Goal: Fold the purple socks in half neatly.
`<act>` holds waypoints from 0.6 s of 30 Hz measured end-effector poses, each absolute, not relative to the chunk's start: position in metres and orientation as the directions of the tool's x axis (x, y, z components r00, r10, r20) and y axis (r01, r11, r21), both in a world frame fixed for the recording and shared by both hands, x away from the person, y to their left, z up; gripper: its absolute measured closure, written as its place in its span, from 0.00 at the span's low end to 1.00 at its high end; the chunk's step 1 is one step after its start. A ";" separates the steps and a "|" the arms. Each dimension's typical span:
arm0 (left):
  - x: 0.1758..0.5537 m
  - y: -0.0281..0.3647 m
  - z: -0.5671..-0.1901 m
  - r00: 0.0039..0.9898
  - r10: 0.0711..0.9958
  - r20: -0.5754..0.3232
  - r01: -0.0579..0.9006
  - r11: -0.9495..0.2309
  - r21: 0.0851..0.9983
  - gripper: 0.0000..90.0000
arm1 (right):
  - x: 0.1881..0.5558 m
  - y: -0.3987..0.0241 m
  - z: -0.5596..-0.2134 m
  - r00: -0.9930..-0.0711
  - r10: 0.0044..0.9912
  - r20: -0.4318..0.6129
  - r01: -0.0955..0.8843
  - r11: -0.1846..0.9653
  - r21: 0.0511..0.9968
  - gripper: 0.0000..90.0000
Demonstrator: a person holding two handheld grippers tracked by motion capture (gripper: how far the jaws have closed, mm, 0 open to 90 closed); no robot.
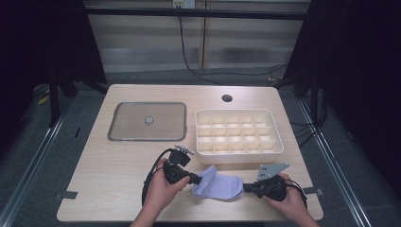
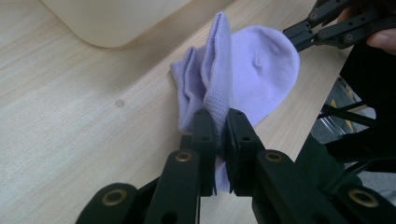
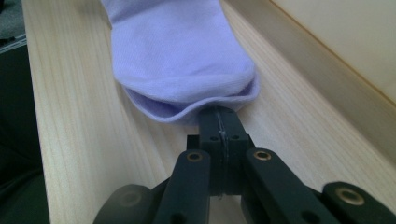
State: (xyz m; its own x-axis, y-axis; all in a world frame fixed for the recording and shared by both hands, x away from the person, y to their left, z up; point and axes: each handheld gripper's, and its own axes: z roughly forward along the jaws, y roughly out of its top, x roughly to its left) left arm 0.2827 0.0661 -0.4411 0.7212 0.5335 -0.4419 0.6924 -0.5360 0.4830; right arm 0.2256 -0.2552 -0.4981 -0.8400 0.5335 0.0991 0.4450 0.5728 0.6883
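One lilac sock [image 1: 218, 186] flat on bench [image 1: 118, 165], long axis running btwn the two grippers, L gripper [image 1: 195, 179] fingers clamped on one end, R gripper [image 1: 246, 188] fingers clamped on opp. end, one divided tray [image 1: 239, 132] just beyond, one square lid [image 1: 147, 121] further off.

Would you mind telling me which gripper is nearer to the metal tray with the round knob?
Left. The left gripper sits just below the metal tray, clamped on the lavender sock; the right gripper holds the sock's other end, farther right.
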 end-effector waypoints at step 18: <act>0.283 0.062 -0.440 0.722 0.527 -0.448 0.692 -0.539 0.481 0.93 | 0.227 -0.247 -0.498 -0.842 0.529 0.100 0.443 0.575 0.688 1.00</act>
